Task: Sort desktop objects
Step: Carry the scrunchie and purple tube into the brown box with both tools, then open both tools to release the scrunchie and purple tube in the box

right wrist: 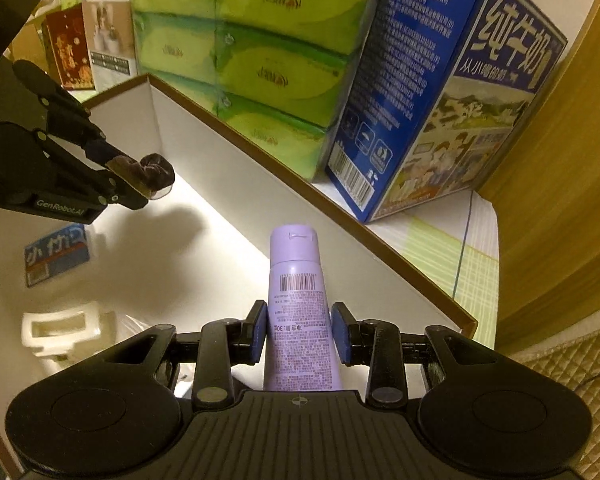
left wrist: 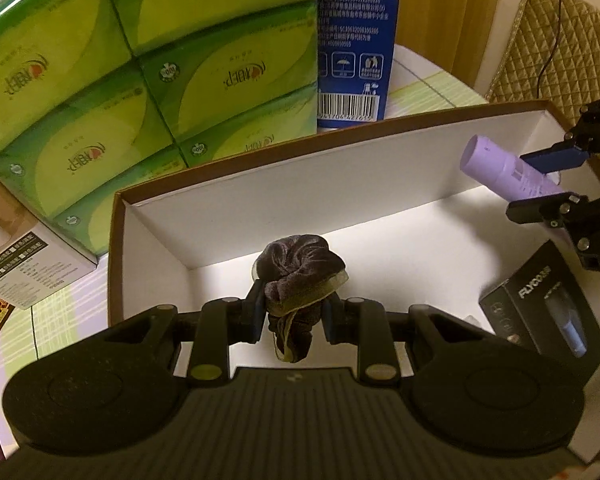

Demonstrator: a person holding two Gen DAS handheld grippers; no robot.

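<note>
My left gripper is shut on a dark velvet scrunchie, which bunches up above the blue pads. It hangs over the left part of an open cardboard box with white walls and a brown rim. My right gripper is shut on a lilac tube, cap pointing forward, over the box's right end. Each view shows the other gripper. The right gripper grips the tube at the far right. The left gripper carries the scrunchie at the left.
Inside the box lie a black shaver carton, a small blue packet and a white plastic holder. Behind it stand stacked green tissue packs and a blue milk carton. A small white carton sits to the left.
</note>
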